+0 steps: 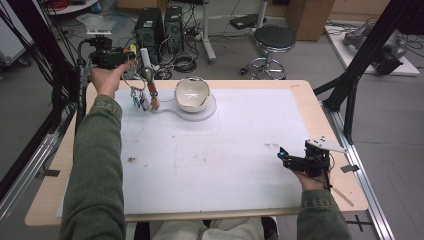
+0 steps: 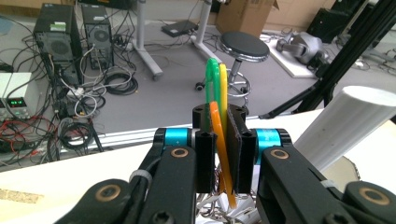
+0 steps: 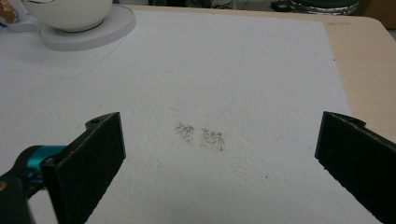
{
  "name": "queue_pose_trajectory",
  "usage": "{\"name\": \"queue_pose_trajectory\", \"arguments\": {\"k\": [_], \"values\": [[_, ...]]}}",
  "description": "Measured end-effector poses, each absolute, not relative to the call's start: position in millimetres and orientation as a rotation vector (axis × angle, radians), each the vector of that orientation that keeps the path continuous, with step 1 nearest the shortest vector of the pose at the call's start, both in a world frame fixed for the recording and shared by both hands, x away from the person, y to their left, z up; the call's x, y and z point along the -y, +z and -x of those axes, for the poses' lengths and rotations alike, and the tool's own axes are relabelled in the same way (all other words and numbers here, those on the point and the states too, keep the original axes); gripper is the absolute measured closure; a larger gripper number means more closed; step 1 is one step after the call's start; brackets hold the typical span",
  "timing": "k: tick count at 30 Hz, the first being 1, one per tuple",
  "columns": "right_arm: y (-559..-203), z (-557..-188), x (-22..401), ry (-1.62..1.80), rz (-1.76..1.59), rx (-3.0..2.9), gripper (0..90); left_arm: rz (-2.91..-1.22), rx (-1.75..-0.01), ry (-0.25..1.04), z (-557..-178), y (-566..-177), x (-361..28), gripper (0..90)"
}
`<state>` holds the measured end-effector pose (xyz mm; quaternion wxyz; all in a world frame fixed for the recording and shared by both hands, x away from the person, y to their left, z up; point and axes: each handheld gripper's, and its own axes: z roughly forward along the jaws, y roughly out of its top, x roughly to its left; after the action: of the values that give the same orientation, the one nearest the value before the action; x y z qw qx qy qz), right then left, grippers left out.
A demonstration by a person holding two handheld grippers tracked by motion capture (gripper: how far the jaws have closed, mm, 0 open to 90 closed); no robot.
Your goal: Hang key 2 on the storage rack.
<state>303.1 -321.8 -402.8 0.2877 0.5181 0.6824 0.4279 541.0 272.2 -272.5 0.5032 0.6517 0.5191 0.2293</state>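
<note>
Black jaws of the left claw (image 2: 218, 149) stood nearest the lens in the left gripper view, clenched on a bunch of flat plastic tags, green, yellow and orange (image 2: 217, 107), whose tips rose above the pads while metal rings hung below. From the high view the same left claw (image 1: 131, 59) was held above the far left corner of the counter, the coloured tags and rings (image 1: 141, 97) dangling beneath it, just beside a white ribbed cylinder (image 1: 145, 57) that stood on a thin stem.

Judging from that hold, the slick tags could have slid out of the pads, since only their edges were pinched and the loose rings pulled downward. A swing of the hand might also have knocked the white cylinder over, or sent the dangling rings against the white ceramic bowl (image 1: 192, 93) sitting on its round pale coaster (image 1: 210, 112) close by.

Far across the counter, the right claw (image 1: 286, 156) rested near the right edge with its jaws released and nothing between them; a faint dark smudge (image 3: 201, 134) marked the sheet ahead of it.

A white textured mat (image 1: 210, 165) covered most of the light wooden counter (image 1: 300, 87). Beyond lay a grey floor with two black computer towers (image 1: 159, 27), tangled cables (image 1: 182, 62), a round black stool (image 1: 274, 39) and cardboard boxes (image 1: 310, 17).
</note>
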Motion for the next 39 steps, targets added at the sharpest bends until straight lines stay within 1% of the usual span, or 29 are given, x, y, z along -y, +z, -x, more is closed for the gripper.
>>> {"name": "queue_pose_trajectory", "arguments": {"k": [2, 6, 9, 10, 12, 13, 15, 18, 20, 23, 25, 28, 30, 31, 33, 35, 39], "values": [[-403.1, -304.0, 321.3, 1.142, -1.383, -1.823, 0.6, -1.59, -1.245, 0.547, -542.4, -274.4, -269.1, 82.9], [-403.5, -304.9, 321.5, 1.146, -1.386, -1.828, 0.6, -1.65, -1.261, 0.486, -545.7, -280.4, -267.3, 81.8], [-403.4, -305.0, 321.8, 1.156, -1.385, -1.826, 0.6, -1.678, -1.276, 0.453, -545.7, -282.5, -268.7, 78.1], [-403.3, -304.9, 321.9, 1.159, -1.387, -1.825, 0.6, -1.68, -1.277, 0.444, -545.4, -282.1, -269.1, 75.4], [-403.2, -305.1, 322.0, 1.16, -1.387, -1.825, 0.6, -1.656, -1.296, 0.406, -545.1, -281.2, -270.2, 62.3], [-403.2, -305.1, 322.0, 1.16, -1.388, -1.826, 0.6, -1.643, -1.314, 0.383, -545.4, -281.2, -271.5, 59.4], [-403.1, -305.4, 321.6, 1.162, -1.384, -1.826, 0.6, -1.611, -1.359, 0.37, -545.0, -281.8, -274.1, 46.2], [-403.0, -305.8, 321.2, 1.165, -1.378, -1.827, 0.6, -1.56, -1.39, 0.371, -542.9, -284.3, -278.5, 35.7], [-403.0, -305.8, 321.1, 1.161, -1.385, -1.829, 0.6, -1.54, -1.414, 0.359, -541.4, -287.0, -281.5, 30.5], [-402.9, -306.2, 321.9, 1.163, -1.386, -1.823, 0.6, -1.55, -1.404, 0.365, -538.5, -288.7, -280.9, 16.0], [-402.7, -306.4, 322.2, 1.166, -1.392, -1.821, 0.6, -1.548, -1.403, 0.38, -536.0, -289.2, -280.5, 13.3], [-402.8, -306.6, 321.0, 1.161, -1.387, -1.824, 0.6, -1.549, -1.419, 0.397, -532.6, -289.8, -280.6, 5.5], [-402.6, -306.4, 320.2, 1.162, -1.381, -1.828, 0.6, -1.572, -1.421, 0.383, -530.8, -291.3, -280.4, 3.5], [-402.7, -306.4, 320.0, 1.162, -1.382, -1.828, 0.6, -1.582, -1.429, 0.397, -529.4, -292.0, -279.7, 1.6], [-402.8, -306.7, 320.2, 1.16, -1.385, -1.826, 0.6, -1.599, -1.427, 0.41, -526.6, -292.9, -279.6, 1.6], [-402.8, -307.0, 320.7, 1.163, -1.382, -1.823, 0.6, -1.586, -1.437, 0.438, -523.6, -293.5, -280.5, 1.6], [-402.1, -306.3, 320.7, 1.165, -1.387, -1.82, 0.6, -1.569, -1.45, 0.455, -518.0, -295.4, -285.8, 1.6]]}}
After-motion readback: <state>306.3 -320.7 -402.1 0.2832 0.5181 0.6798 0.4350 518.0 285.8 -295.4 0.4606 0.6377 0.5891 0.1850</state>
